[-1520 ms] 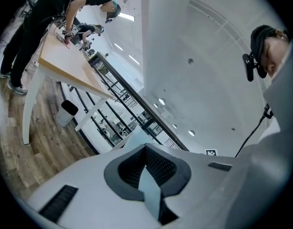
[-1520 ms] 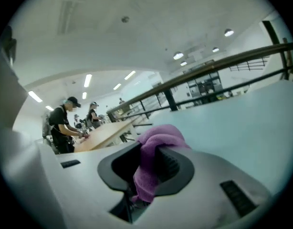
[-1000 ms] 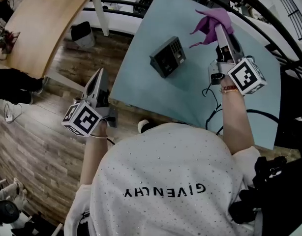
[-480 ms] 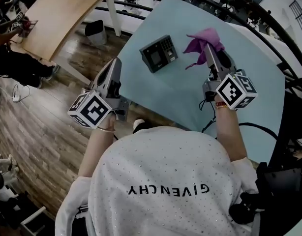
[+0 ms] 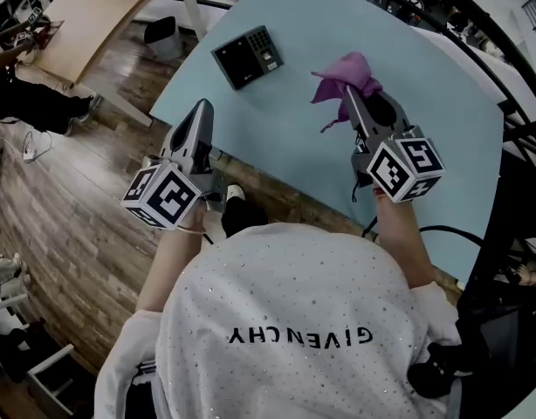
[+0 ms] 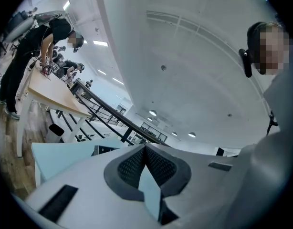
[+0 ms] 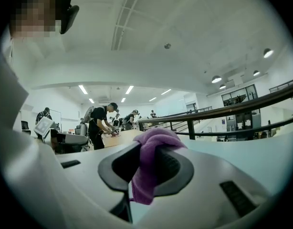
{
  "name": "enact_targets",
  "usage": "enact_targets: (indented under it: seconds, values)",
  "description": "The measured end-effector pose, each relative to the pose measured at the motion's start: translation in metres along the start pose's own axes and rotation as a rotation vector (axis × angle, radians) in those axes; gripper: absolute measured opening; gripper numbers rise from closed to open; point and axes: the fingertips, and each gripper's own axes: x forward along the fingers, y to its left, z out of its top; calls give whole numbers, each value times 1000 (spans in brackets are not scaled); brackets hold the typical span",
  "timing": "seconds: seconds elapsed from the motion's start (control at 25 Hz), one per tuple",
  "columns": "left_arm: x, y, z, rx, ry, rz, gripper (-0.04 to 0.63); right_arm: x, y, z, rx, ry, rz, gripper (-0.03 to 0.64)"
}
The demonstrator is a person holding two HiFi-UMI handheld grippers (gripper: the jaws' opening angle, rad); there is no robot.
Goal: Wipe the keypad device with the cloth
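The dark keypad device [image 5: 247, 56] lies on the light blue table [image 5: 294, 138], near its far left corner. A purple cloth [image 5: 345, 81] hangs from my right gripper [image 5: 348, 94], which is shut on it and held above the table, right of the device. The cloth [image 7: 149, 168] bunches between the right jaws, which point upward toward the ceiling. My left gripper [image 5: 198, 114] hovers at the table's left front edge, below the device, jaws closed together with nothing held [image 6: 145, 149]. Only an edge of the device [image 6: 106, 150] shows in the left gripper view.
A wooden table [image 5: 93, 11] stands at far left with a dark bin [image 5: 161, 31] under it. Black railings [image 5: 477, 24] run behind the blue table. People [image 7: 99, 125] work at a desk across the room. A cable [image 5: 443, 234] trails off the table's right front.
Both grippers have drawn nearer to me, and the keypad device now sits farther up and left in the head view. The cloth stays clamped in the right gripper.
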Motion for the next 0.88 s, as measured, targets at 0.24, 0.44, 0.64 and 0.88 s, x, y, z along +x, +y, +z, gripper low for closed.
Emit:
enact_targets:
  seconds: [0.24,0.44,0.64,0.88]
  values:
    - [-22,-17,-41,-9,27,30,2,-27,-6,-38,33,35,18,71]
    - [-44,-25,-58,0,40,48,2,-41,-1,-58,-6,67,33,71]
    - [-67,-26,-73,10,58,85,2,-51,0,-65,-44,86,41,71]
    - [-70,-31,-82,15,62,96,2,-53,-7,-69,-60,84,46,71]
